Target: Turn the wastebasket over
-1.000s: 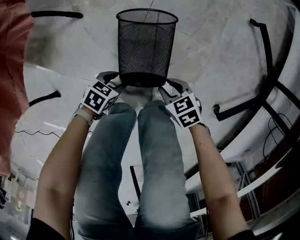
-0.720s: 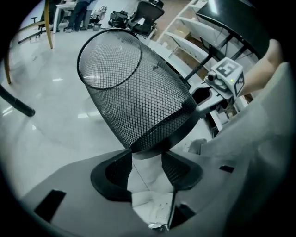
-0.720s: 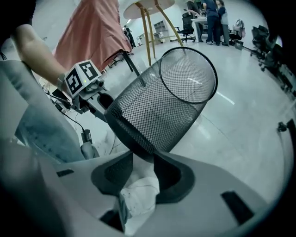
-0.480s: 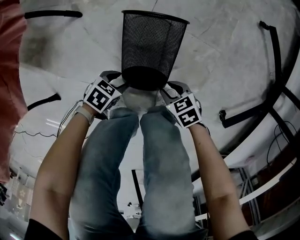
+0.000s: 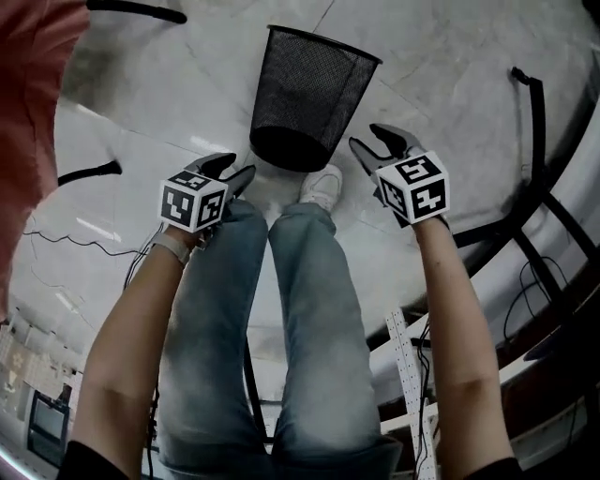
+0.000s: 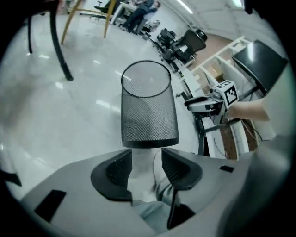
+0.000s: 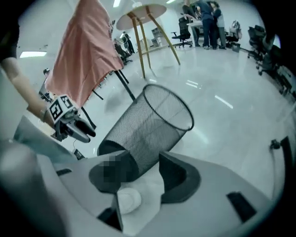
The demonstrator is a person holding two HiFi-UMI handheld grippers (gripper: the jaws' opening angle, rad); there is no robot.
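A: What does the head view give?

B: The pale, glossy floor (image 5: 169, 103) with a black chair base (image 5: 534, 187) well off to the right. The mesh wastebasket (image 5: 314, 94) stands upright on it, mouth up, with bare floor beyond its rim.

A: And the gripper views?

B: They show the room: a pink cloth (image 7: 88, 51), a round table (image 7: 143, 14) and office chairs (image 6: 189, 44).

A: The grippers?

B: The left hand-held gripper (image 5: 234, 169) is spread wide and empty, near the basket's base. The right hand-held gripper (image 5: 367, 137) has its jaws opening with nothing between them, clear of the mesh. A white shoe (image 5: 322, 185) sits between the two.
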